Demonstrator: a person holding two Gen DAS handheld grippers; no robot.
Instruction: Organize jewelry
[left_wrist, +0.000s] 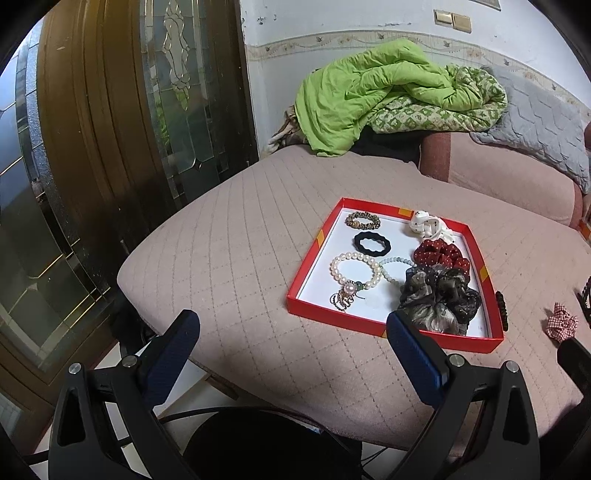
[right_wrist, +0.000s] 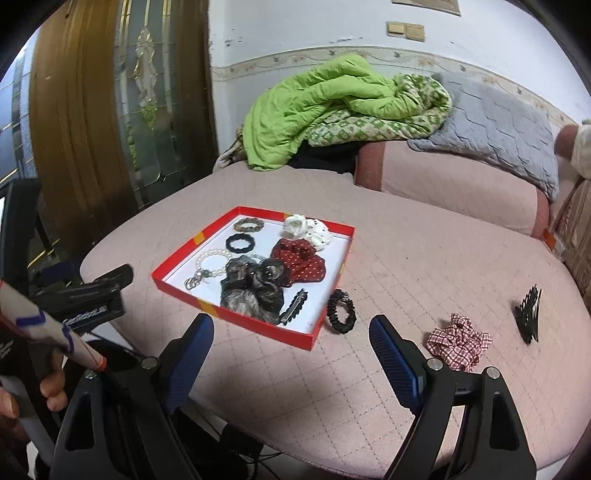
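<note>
Beside the red tray lies a glossy black scrunchie.

Bed cover: matt quilted cloth. Tray: smooth red cardboard, white inside. Bracelet: glossy pearl beads. Checked scrunchie: woven cloth. Door: varnished wood.

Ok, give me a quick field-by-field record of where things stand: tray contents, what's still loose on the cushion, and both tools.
container: shallow red cardboard tray on the pink quilted cushion
in tray: white pearl bracelet, black wavy hair ring, red dotted scrunchie, grey-black sheer scrunchie, white dotted scrunchie
loose on cushion: black ruffled hair tie touching the tray's right wall, red-white checked scrunchie, black claw clip
left tool: open, holding nothing
right tool: open, holding nothing
</note>
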